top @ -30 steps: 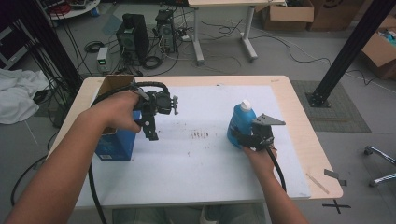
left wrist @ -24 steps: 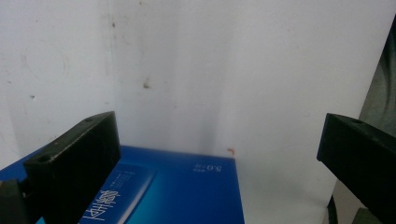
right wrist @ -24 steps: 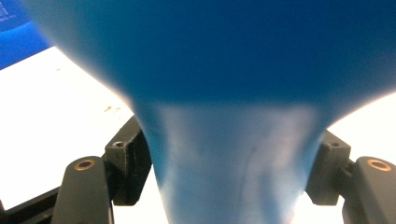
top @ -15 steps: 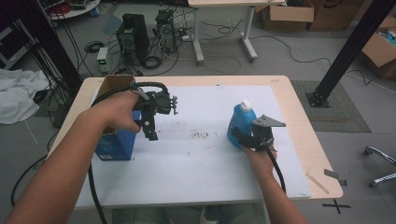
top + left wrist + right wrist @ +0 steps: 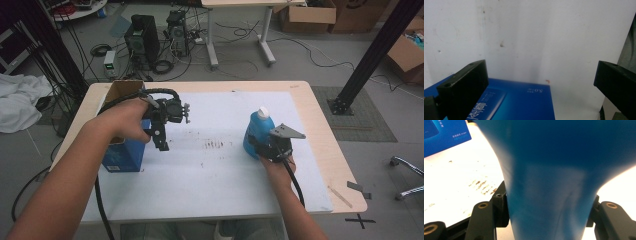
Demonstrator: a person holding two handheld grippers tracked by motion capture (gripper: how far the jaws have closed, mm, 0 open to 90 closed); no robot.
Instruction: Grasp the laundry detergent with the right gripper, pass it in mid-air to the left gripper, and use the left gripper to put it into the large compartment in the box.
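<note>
A blue bottle (image 5: 256,131) with a white cap stands upright on the white sheet at the right. My right gripper (image 5: 262,148) is shut on its lower body from the near side. In the right gripper view the bottle (image 5: 554,177) sits between the two black jaws of that gripper (image 5: 549,217). At the left stands a blue box (image 5: 121,156) with an open cardboard top. My left gripper (image 5: 162,142) points down at the sheet just right of the box. Its jaws stand wide open with nothing between them (image 5: 541,82), and the box's blue face (image 5: 521,102) lies below them.
A white sheet (image 5: 220,175) with brown specks in its middle covers most of the wooden table (image 5: 320,120). Computer towers, cables and another table stand on the floor beyond the far edge. A black post rises at the right.
</note>
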